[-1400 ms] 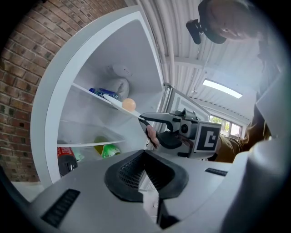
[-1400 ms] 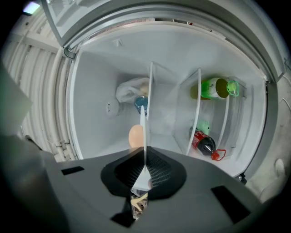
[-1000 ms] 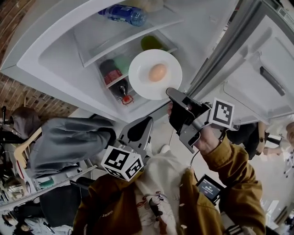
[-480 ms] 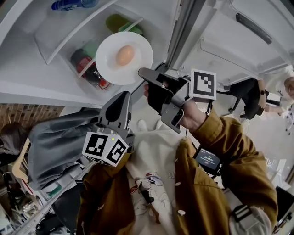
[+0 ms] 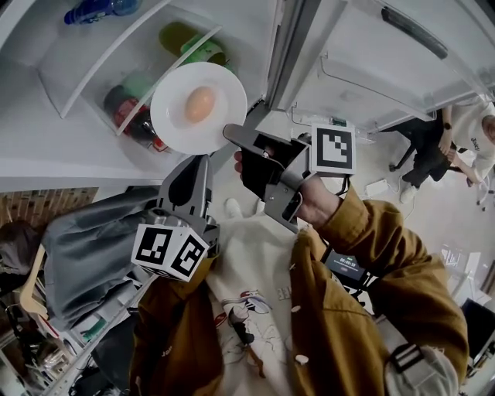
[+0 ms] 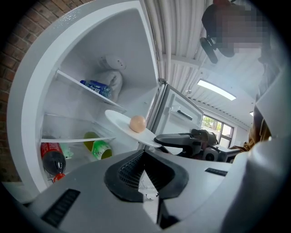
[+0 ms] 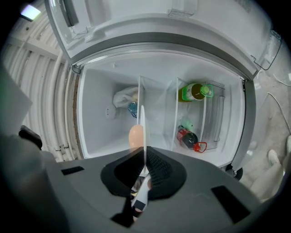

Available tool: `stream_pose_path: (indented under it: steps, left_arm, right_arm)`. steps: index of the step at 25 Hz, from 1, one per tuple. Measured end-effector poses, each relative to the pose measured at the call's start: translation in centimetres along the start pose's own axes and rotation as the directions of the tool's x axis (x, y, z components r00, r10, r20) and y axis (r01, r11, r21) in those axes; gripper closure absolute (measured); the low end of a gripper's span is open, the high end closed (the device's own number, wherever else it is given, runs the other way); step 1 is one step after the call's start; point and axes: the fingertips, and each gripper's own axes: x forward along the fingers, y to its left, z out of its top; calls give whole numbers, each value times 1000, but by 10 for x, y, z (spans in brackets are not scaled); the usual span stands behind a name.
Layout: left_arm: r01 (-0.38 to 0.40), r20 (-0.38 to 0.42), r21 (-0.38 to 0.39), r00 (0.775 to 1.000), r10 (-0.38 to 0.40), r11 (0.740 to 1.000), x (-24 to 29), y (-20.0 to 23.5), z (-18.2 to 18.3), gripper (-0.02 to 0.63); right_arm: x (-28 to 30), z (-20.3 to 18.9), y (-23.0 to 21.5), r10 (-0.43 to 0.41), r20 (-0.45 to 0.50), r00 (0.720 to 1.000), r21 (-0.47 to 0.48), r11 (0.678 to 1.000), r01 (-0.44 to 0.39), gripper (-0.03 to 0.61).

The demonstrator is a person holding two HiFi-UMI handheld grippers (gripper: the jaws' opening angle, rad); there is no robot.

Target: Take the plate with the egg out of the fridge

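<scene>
Jaws of the right gripper (image 5: 230,131) clamped on the rim of the plate (image 5: 174,128), egg (image 5: 199,104) at its centre, held before the open fridge (image 5: 46,158), jaws of the left gripper (image 5: 193,164) together, empty, green bottle (image 5: 203,52), dark bottle (image 5: 126,116), blue bottle (image 5: 97,10) on fridge shelves.
</scene>
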Motion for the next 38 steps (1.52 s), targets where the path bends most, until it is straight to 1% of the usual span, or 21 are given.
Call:
stream_pose_path:
  steps: [4,8,15,21,28,38]
  left_arm:
    - [-3,-4,-3,1000,3,1000,1,2,-3,607]
    - [-4,-9,-12,1000,4,1000,-1,3,-6,606]
    - [-6,-10,-21,1000,6,1000,-3,7,-8,606]
    - [-8,-3,-18,1000,8,1000,-4,6,-6,606]
    - [-6,-2,-24,1000,6,1000,-8,6,-6,606]
    - [12,-15,-26,1000,-12,1000,-6,-2,-12,606]
  right_arm:
    - [-9,-2,-11,-18,17,1000,24,1000,18,557]
    - [-17,0,-14,-20,48,999,30,999,18,557]
    - [-39,12,-21,-45,113,993,39,998,41,557]
    - [-52,12,-26,-63,128,990,40,997,59,557]
    - [-51,8,-26,-68,130,989,42,997,63,557]
    - [-61,11,-27,-77,143,987,38,997,72,557]
